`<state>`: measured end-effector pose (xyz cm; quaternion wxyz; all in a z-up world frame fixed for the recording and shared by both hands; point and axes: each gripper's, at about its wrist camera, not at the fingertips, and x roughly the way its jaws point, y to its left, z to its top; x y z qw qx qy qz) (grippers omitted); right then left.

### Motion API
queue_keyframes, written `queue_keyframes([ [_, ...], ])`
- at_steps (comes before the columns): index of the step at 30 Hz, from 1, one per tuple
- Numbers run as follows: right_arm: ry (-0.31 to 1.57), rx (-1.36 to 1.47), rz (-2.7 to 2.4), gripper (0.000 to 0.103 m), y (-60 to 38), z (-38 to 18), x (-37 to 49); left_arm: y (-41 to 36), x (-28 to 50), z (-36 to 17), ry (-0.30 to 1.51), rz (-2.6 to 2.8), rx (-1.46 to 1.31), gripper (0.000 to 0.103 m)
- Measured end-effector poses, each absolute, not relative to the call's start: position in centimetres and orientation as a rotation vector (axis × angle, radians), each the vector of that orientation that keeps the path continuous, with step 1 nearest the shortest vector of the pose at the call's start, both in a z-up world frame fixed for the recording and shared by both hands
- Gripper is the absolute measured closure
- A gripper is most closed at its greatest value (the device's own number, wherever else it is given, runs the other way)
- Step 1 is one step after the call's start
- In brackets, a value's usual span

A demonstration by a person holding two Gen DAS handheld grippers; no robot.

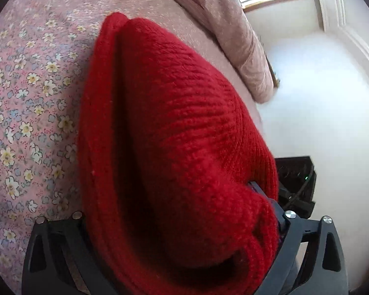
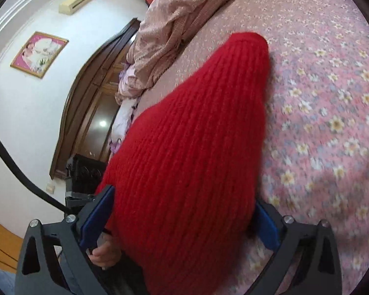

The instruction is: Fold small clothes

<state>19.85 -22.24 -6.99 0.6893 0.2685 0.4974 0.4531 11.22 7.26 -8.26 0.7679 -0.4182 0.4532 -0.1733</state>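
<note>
Red knit hat hangs above a floral-covered bed, filling the middle of both wrist views, its tip pointing toward 12 o'clock and its brim end caught at 6 o'clock. The left gripper is clamped on the thick rolled brim; the right gripper pinches the same end, blue pads pressed into the ribbed wool on either side. A rumpled pink quilt lies at 12 o'clock beyond the hat. The likely trouble: bulky, stretchy knit can creep out of one grip as it is lowered, so the layers would land skewed or bunched instead of flat. Two grippers crowded on one edge could also pull against each other and twist the brim. No brand, label or legible writing shows; a framed picture at 10 o'clock carries none that can be read.
</note>
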Motion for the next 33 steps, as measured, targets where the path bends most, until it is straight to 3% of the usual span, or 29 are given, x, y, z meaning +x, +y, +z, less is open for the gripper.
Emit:
queue_keyframes([
  [2, 1.096, 0.532, 1.003, 0.014, -21.5, -6.5, 19.7, 7.5, 10.5, -8.1, 0.971, -0.364, -0.909, 0.036],
  [5, 1.060, 0.479, 0.987, 0.020, -21.2, -5.5, 19.1, 7.2, 9.6, -6.5, 0.934, -0.355, -0.850, 0.048],
  [7, 1.031, 0.446, 0.978, 0.020, -21.8, -4.3, 19.3, 6.4, 9.4, -4.7, 0.896, -0.357, -0.777, 0.050],
  [19, 0.715, 0.489, 0.853, 0.020, -30.4, 3.7, 27.5, -1.5, 22.1, 2.7, 0.649, -0.472, -0.591, 0.049],
  [28, 0.665, 0.379, 0.768, 0.020, -33.5, 3.1, 39.2, -4.8, 31.3, -1.7, 0.620, -0.447, -0.533, 0.049],
  [33, 0.771, 0.376, 0.655, 0.017, -34.6, -3.8, 42.3, -6.2, 34.1, -6.3, 0.716, -0.417, -0.489, 0.043],
])
